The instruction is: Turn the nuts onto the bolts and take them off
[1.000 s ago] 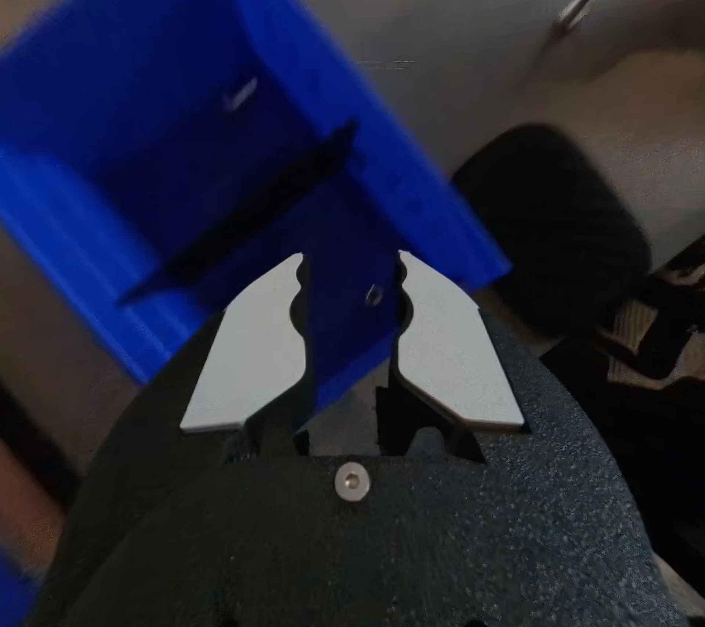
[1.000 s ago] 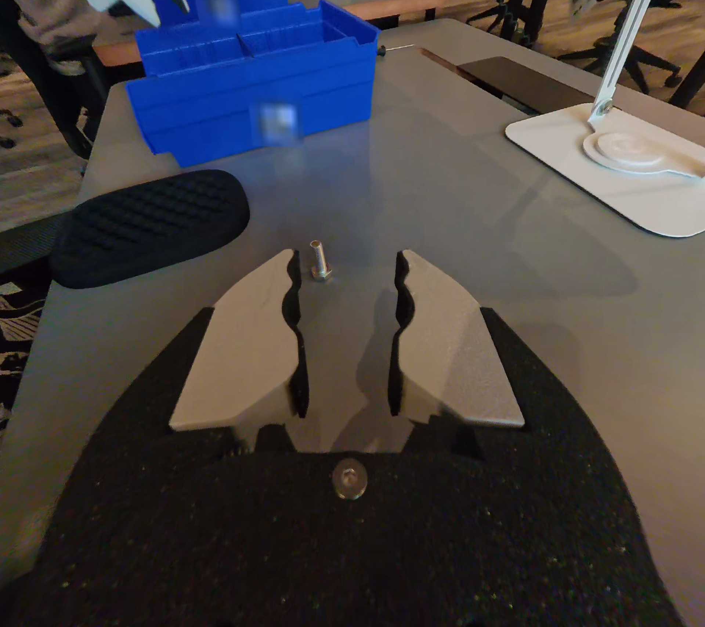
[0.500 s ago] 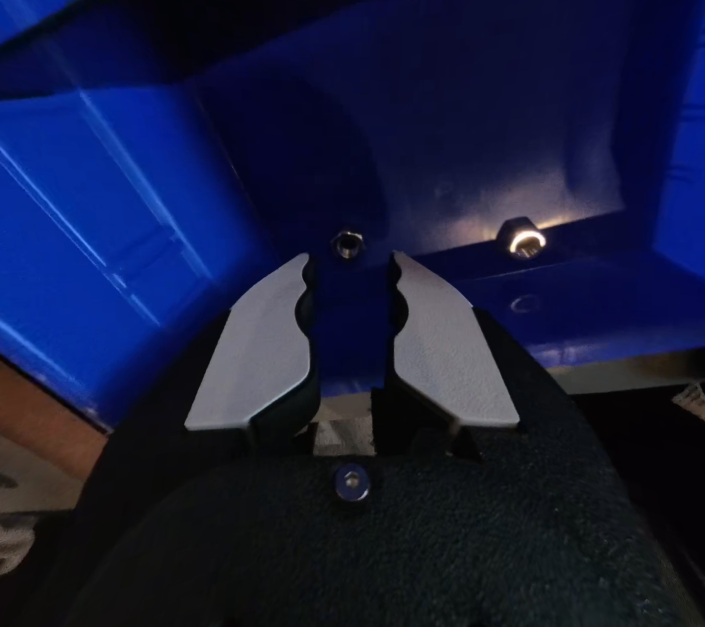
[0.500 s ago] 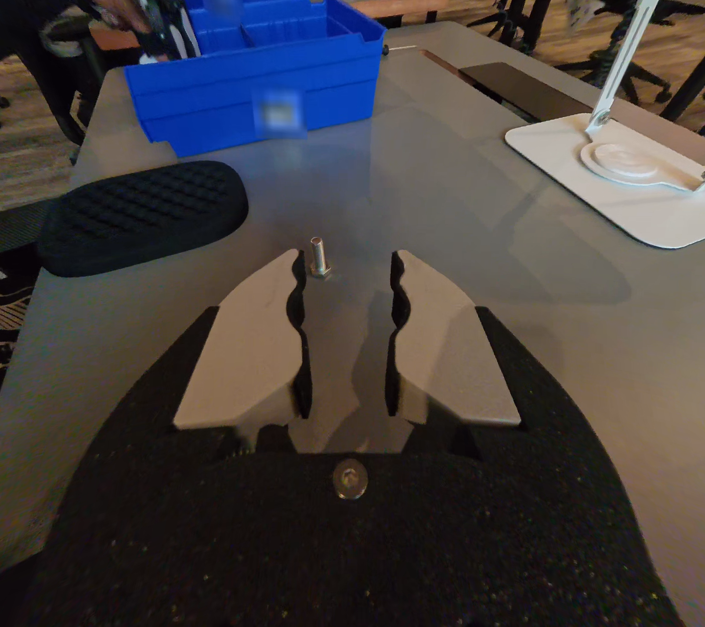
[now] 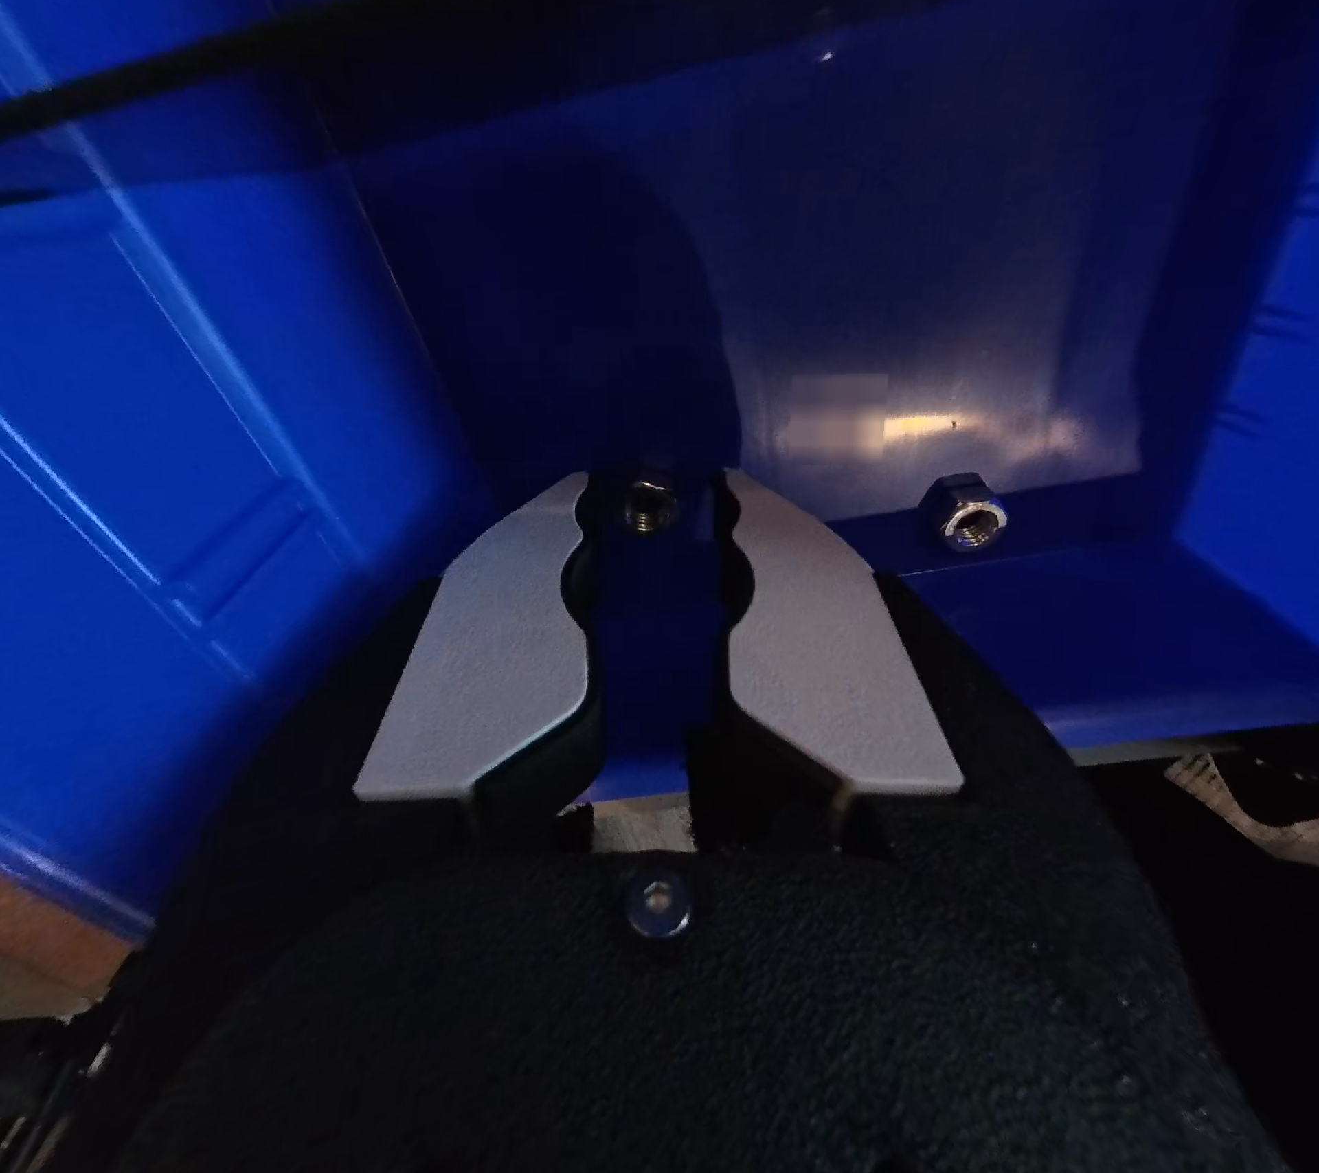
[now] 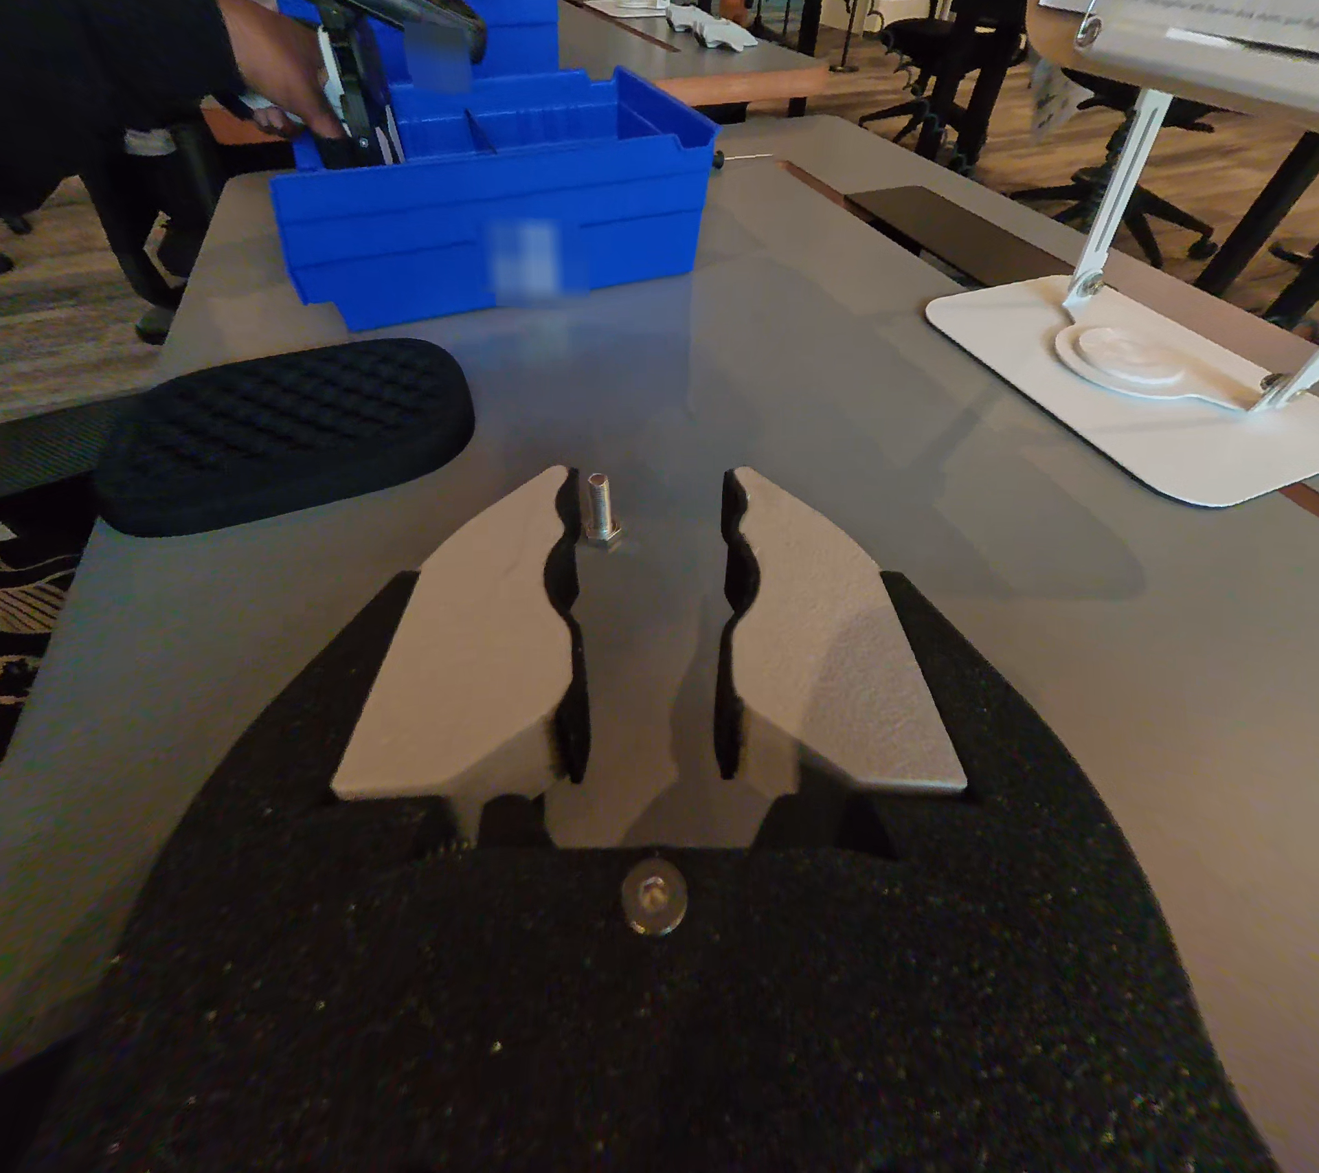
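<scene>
- Two nuts in the left wrist view, both on the floor of a blue bin [image 5: 214, 425] compartment, along the foot of its back wall.
- First nut [image 5: 648, 505] sits between the tips of the left gripper [image 5: 653, 496], nearer the left fingertip; threaded hole faces the camera, so its axis runs roughly along the fingers.
- Left gripper fingers apart, not clamped; whether the left tip touches the nut I cannot tell.
- Second nut [image 5: 963, 516] lies well to the right of the first, beside the right side wall, hole also facing the camera, nothing touching it.
- Bare bin floor between the two nuts; walls close in on the left, back and right.
- One bolt [image 6: 602, 512] in the right wrist view: stands upright on its head on the grey worktop [image 6: 821, 425], threaded shank up, long axis vertical.
- Right gripper [image 6: 649, 496] fingers apart, nothing held; bolt stands just past the left fingertip, inside the gap line, apart from the right fingertip.
- Open worktop ahead of and right of the bolt; black textured pad [image 6: 285, 425] on the left, overhanging the worktop's left edge.
- Blue bin [image 6: 499, 225] farther back, with the left gripper [image 6: 360, 139] dipped into its left compartment, held by a person's hand [image 6: 278, 68]; second blue bin [image 6: 464, 3] behind it.
- White stand base [image 6: 1142, 396] at the right edge of the worktop.
</scene>
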`<control>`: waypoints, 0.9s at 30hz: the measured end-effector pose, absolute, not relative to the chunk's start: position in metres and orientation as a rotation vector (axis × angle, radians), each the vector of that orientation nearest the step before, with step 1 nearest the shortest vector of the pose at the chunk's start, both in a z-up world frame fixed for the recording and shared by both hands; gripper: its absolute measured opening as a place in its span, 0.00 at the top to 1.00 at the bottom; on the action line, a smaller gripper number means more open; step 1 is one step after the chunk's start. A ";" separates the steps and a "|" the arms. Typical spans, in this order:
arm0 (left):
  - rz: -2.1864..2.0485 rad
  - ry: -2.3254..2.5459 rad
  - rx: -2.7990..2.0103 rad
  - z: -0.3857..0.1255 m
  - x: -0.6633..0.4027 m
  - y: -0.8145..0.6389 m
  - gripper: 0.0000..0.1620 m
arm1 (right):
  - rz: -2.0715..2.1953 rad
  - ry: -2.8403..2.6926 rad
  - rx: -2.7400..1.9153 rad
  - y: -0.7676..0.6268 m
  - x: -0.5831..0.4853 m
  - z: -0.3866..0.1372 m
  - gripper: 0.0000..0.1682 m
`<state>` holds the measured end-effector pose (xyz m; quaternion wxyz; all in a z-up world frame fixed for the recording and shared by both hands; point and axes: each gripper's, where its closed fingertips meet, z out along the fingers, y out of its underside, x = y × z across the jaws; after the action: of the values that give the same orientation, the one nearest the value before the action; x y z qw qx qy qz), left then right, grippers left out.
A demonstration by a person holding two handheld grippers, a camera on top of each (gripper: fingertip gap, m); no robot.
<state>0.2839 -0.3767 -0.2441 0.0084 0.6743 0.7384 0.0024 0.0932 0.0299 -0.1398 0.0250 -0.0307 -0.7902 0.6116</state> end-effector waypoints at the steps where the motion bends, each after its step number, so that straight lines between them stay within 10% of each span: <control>1: 0.022 2.306 2.104 -0.244 0.285 -0.377 0.81 | 1.894 -2.440 -0.097 0.030 0.093 -0.139 0.78; 27: -0.275 1.563 2.910 -0.125 0.187 -0.203 0.89 | 1.824 -2.468 -0.133 0.029 0.085 -0.155 0.80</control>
<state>0.1875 -0.2026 -0.1245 -0.0865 0.8746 0.4699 -0.0826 0.0853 0.0290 -0.1552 0.0352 -0.0432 -0.8030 0.5934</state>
